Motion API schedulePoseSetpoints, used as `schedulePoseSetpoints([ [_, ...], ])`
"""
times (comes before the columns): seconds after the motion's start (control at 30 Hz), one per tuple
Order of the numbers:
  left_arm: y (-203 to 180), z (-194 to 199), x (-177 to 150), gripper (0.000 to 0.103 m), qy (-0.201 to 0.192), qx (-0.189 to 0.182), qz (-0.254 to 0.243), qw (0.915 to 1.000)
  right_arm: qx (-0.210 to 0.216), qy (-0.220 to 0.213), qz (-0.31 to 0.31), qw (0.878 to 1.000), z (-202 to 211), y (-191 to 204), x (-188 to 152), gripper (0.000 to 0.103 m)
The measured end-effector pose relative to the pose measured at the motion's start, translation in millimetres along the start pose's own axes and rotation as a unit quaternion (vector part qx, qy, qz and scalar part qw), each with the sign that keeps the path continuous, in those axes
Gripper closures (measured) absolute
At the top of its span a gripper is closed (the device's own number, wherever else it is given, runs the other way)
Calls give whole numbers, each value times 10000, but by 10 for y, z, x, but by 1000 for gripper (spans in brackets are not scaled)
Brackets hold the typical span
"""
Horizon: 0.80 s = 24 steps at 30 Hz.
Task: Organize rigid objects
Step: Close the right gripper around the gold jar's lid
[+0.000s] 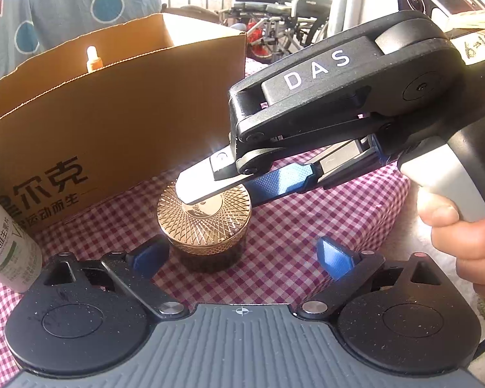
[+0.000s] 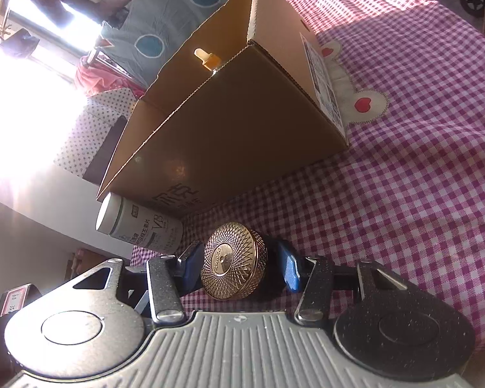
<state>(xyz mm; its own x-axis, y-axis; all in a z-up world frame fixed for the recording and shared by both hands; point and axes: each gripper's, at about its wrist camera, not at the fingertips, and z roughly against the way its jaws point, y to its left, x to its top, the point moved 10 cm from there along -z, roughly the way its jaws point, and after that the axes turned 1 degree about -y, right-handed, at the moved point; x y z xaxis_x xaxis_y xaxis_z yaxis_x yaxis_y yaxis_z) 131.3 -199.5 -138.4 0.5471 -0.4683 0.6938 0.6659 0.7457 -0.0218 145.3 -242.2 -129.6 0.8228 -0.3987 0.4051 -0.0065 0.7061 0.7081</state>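
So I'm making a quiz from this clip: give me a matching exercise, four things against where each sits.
1. gold-lidded jar
2. white bottle
3. dropper bottle
4. cardboard box

a. inside the box, tip above the rim
b. between the right gripper's fingers
c. behind the jar on the checked cloth
d. by the box's front corner

1-b, 2-d, 3-a, 4-c

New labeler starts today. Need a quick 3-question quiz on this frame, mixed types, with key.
1. True or false: the gold-lidded jar already sits inside the cardboard box.
2. Multiple choice: the right gripper has its fingers A) shut on the box rim, B) open, one on either side of the jar, C) down inside the box.
3. Short answer: what pokes up above the box's near wall?
Key: 1 false, it stands on the checked cloth; 2 B; 3 the dropper bottle.
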Motion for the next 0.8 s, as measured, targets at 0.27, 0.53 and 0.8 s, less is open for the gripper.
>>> schedulePoseSetpoints([
  [0.27,-33,133,-70,5,38,59,-45,10000,116,-27,-65,9999,123,-101,-51,50],
  [0.53,20,107,26,6,-72,260,-224,9994,124,-51,-200,9997,130,-148,-34,50],
  [0.8,86,1,74,16,-37,399,-204,9990,136,-131,-312,9993,158,-266,3,50],
])
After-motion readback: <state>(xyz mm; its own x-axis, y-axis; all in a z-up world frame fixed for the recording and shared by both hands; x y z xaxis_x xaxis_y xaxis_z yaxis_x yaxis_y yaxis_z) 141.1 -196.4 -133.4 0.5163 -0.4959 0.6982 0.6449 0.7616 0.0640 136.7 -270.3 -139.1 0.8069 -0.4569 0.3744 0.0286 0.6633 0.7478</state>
